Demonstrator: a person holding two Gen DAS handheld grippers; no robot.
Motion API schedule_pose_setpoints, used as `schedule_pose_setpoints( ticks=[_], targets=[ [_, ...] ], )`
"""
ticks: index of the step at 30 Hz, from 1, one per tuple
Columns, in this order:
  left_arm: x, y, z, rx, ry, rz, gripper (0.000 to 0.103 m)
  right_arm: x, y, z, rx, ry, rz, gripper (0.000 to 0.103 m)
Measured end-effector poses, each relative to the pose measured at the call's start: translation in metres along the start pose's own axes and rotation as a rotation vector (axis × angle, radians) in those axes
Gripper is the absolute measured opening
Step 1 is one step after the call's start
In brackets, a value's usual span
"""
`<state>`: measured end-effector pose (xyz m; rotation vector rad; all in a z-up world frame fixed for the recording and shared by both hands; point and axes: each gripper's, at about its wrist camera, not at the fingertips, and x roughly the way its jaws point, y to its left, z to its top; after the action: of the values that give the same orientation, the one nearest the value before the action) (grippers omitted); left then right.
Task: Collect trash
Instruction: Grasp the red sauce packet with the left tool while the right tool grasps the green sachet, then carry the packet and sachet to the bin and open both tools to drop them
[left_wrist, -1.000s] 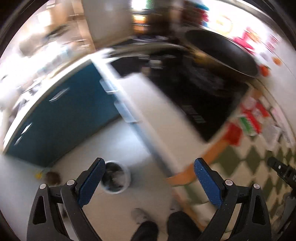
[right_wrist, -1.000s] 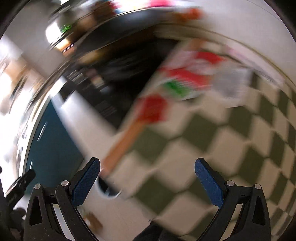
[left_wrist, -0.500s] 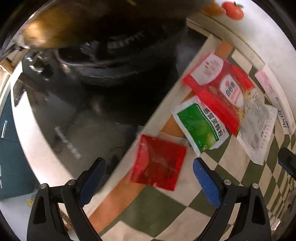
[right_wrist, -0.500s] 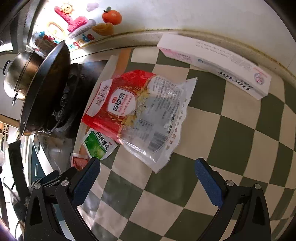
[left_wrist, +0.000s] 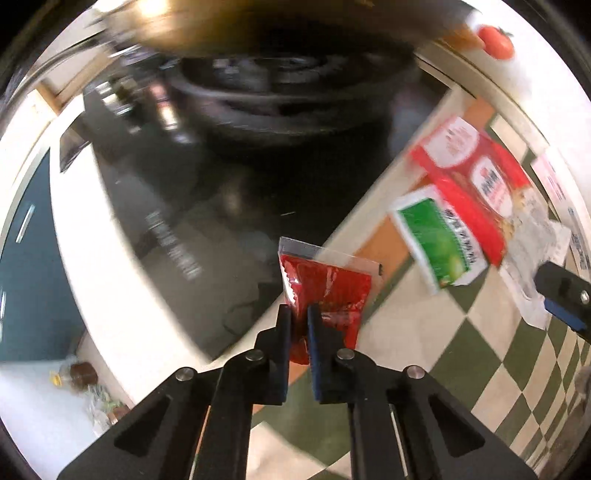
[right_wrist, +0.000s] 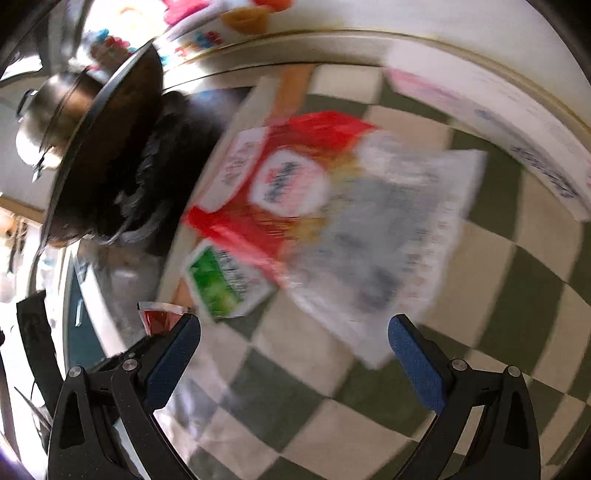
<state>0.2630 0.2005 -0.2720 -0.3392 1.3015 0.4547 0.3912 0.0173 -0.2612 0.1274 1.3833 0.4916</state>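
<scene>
Pinching the red sachet (left_wrist: 325, 291) at its near edge, the left gripper (left_wrist: 299, 314) is clamped; the right gripper (right_wrist: 295, 332) gapes wide, nearer the clear bag (right_wrist: 388, 229) beyond the sachet.

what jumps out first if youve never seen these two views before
First, the left gripper shut on a small red sauce packet, held at the edge of the black stovetop. Next, the litter on the green-and-white checked cloth: a green packet beside a big red-and-clear bag, with the right gripper open in front of it. A dark wok sits on the stove to the left.
</scene>
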Motion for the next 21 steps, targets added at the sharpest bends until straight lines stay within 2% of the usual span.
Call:
schedule_pose_setpoints(
  ticks=[3,7,10,11,12,15,16,17,21],
  targets=[
    [-0.013,0.022,-0.014,-0.064,-0.034,0.060,0.005,0.017,0.033,0.002,-0.091,0.006,0.005,0.102],
    [-0.008,0.043,-0.020,-0.111,-0.012,0.086,0.005,0.050,0.073,0.003,-0.231,0.005,-0.083,0.092],
    [-0.006,0.047,-0.023,-0.117,-0.024,0.090,0.005,0.074,0.096,-0.002,-0.359,0.009,-0.205,0.073],
    [-0.008,0.051,-0.024,-0.120,-0.026,0.084,0.005,0.077,0.104,-0.006,-0.419,-0.025,-0.241,0.062],
    [-0.008,0.050,-0.024,-0.128,-0.028,0.073,0.005,0.080,0.110,-0.009,-0.463,-0.049,-0.285,0.059],
    [-0.005,0.048,-0.018,-0.144,-0.031,0.054,0.005,0.081,0.114,-0.016,-0.471,-0.108,-0.282,0.037],
    [-0.005,0.048,-0.016,-0.147,-0.032,0.049,0.005,0.080,0.114,-0.017,-0.463,-0.111,-0.279,0.009],
    [-0.005,0.051,-0.015,-0.148,-0.035,0.043,0.005,0.079,0.111,-0.016,-0.433,-0.104,-0.260,0.001],
    [-0.014,0.057,-0.017,-0.145,-0.054,0.026,0.004,0.064,0.091,-0.020,-0.267,-0.079,-0.099,0.001]
  ],
)
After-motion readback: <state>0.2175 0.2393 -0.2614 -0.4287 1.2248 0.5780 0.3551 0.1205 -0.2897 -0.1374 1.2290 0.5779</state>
